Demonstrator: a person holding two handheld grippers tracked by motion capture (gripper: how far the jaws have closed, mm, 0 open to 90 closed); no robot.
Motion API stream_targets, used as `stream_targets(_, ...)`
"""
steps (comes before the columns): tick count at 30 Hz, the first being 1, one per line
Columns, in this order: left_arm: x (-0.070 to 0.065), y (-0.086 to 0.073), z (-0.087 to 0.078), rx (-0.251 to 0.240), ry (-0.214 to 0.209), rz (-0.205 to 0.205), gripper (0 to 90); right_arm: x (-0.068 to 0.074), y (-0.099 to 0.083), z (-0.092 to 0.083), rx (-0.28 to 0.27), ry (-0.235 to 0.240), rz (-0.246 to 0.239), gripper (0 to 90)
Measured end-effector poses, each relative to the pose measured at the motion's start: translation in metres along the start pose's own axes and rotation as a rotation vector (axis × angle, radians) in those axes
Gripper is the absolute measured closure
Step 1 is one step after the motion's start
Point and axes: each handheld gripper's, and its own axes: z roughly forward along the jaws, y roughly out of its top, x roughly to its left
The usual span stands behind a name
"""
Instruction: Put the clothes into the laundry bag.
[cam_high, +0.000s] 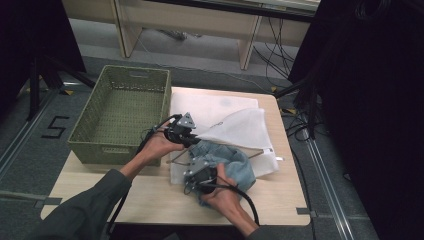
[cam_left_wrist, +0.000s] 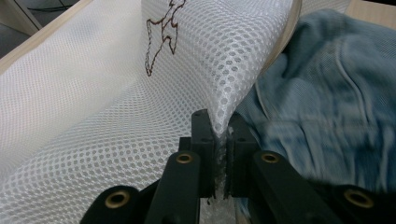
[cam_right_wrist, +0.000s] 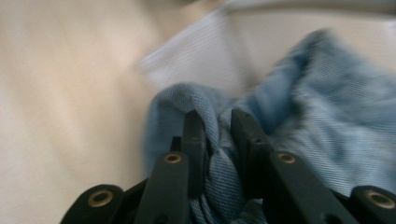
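A white mesh laundry bag (cam_high: 240, 127) lies on the table, its upper flap lifted. My left gripper (cam_high: 191, 139) is shut on the edge of that flap; in the left gripper view the mesh (cam_left_wrist: 140, 107) is pinched between the jaws of my left gripper (cam_left_wrist: 219, 133). A light blue denim garment (cam_high: 235, 167) lies bunched at the bag's mouth, partly under the flap. My right gripper (cam_high: 200, 175) is at the garment's near left edge. In the right gripper view a fold of denim (cam_right_wrist: 215, 140) is squeezed between the jaws of my right gripper (cam_right_wrist: 217, 126).
A green woven basket (cam_high: 120, 112) stands empty at the table's left, close behind the left hand. The wooden table (cam_high: 150, 195) has a bare strip along its front edge. Cables trail from both grippers toward the person.
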Motion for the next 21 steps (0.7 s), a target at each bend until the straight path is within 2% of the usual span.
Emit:
stream_targets(2, -0.001, 0.002, -0.002, -0.002, -0.006, 0.015, 83.6, -0.025, 0.000, -0.015, -0.037, -0.039, 0.114, 78.1)
stream_targets(3, -0.002, 0.002, -0.002, -0.008, -0.009, 0.001, 83.6, -0.037, -0.001, -0.017, -0.063, -0.053, 0.104, 78.3)
stream_targets(4, -0.002, 0.003, -0.002, -0.013, -0.010, -0.002, 83.7, -0.049, -0.002, -0.019, -0.079, -0.093, 0.149, 78.4)
stream_targets(5, -0.002, 0.004, -0.003, -0.016, -0.009, 0.001, 83.7, -0.061, -0.003, -0.020, -0.080, -0.112, 0.185, 78.4)
stream_targets(6, -0.002, 0.004, -0.003, -0.017, -0.009, 0.000, 83.7, -0.074, -0.005, -0.015, -0.082, -0.144, 0.219, 78.3)
stream_targets(7, -0.002, 0.005, -0.004, -0.018, -0.011, 0.007, 83.7, -0.080, -0.007, -0.010, -0.079, -0.148, 0.236, 78.2)
stream_targets(8, -0.002, 0.005, -0.004, -0.017, -0.011, 0.012, 83.8, -0.087, -0.010, -0.002, -0.056, -0.126, 0.296, 77.4)
stream_targets(9, -0.001, 0.005, -0.003, -0.021, -0.010, 0.021, 83.7, -0.089, -0.012, 0.006, -0.055, -0.122, 0.318, 76.2)
stream_targets(10, -0.002, 0.004, -0.003, -0.017, -0.008, 0.007, 83.7, -0.089, -0.014, 0.016, -0.059, -0.120, 0.352, 73.7)
stream_targets(11, -0.001, 0.004, -0.003, -0.012, -0.011, 0.014, 83.7, -0.089, -0.015, 0.023, -0.054, -0.105, 0.373, 71.0)
stream_targets(12, -0.002, 0.004, -0.003, -0.017, -0.008, -0.001, 83.6, -0.087, -0.015, 0.027, -0.049, -0.077, 0.395, 66.8)
stream_targets(14, 0.000, 0.004, -0.004, -0.014, -0.006, 0.018, 83.5, -0.083, -0.011, 0.028, -0.040, -0.051, 0.374, 59.5)
stream_targets(15, 0.000, 0.004, -0.004, -0.016, -0.004, 0.000, 83.6, -0.081, -0.009, 0.025, -0.045, -0.046, 0.377, 57.0)
stream_targets(16, 0.002, 0.005, -0.004, -0.021, 0.000, 0.032, 83.5, -0.081, -0.006, 0.020, -0.071, -0.037, 0.380, 54.0)
stream_targets(18, 0.002, 0.004, -0.004, -0.024, 0.002, 0.013, 83.5, -0.084, -0.003, 0.005, -0.117, -0.012, 0.405, 49.3)
stream_targets(19, 0.001, 0.003, -0.005, -0.019, 0.001, -0.007, 83.4, -0.086, -0.003, -0.004, -0.137, 0.003, 0.418, 47.2)
stream_targets(20, 0.001, 0.003, -0.005, -0.023, 0.002, -0.003, 83.4, -0.087, -0.005, -0.018, -0.186, 0.033, 0.415, 45.6)
stream_targets(21, 0.002, 0.003, -0.006, -0.023, 0.002, 0.009, 83.4, -0.087, -0.007, -0.026, -0.198, 0.043, 0.414, 44.7)
